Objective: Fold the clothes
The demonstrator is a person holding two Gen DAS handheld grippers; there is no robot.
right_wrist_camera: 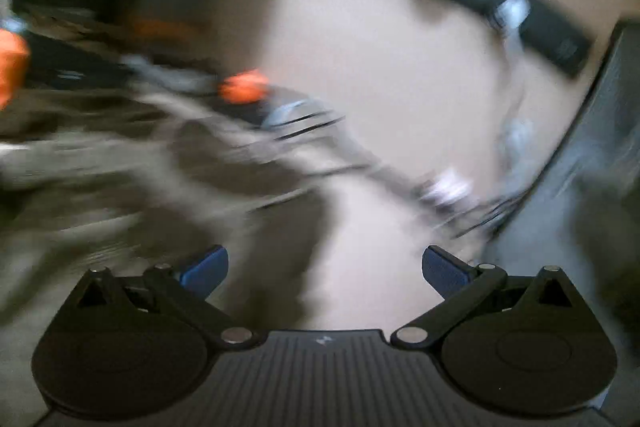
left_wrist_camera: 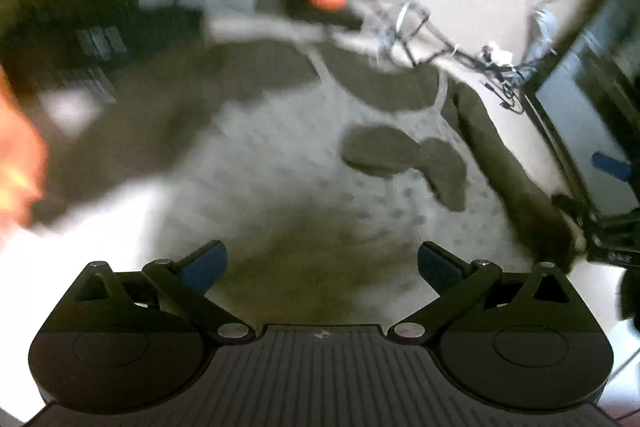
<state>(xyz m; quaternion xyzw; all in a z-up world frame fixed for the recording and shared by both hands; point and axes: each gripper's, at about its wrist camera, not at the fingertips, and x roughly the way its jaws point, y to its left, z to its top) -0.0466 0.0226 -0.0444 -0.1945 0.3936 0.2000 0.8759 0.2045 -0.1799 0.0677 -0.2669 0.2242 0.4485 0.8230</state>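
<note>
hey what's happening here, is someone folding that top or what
A person holds a gripper in each hand over a surface with clothes on it. The left gripper is open above a pale spotted strappy top lying spread on a dark olive cloth, and grips nothing. The right gripper is open too, with nothing between its fingers; its view is heavily blurred. A tangle of cables lies beyond the top. No fold looks started yet.
</note>
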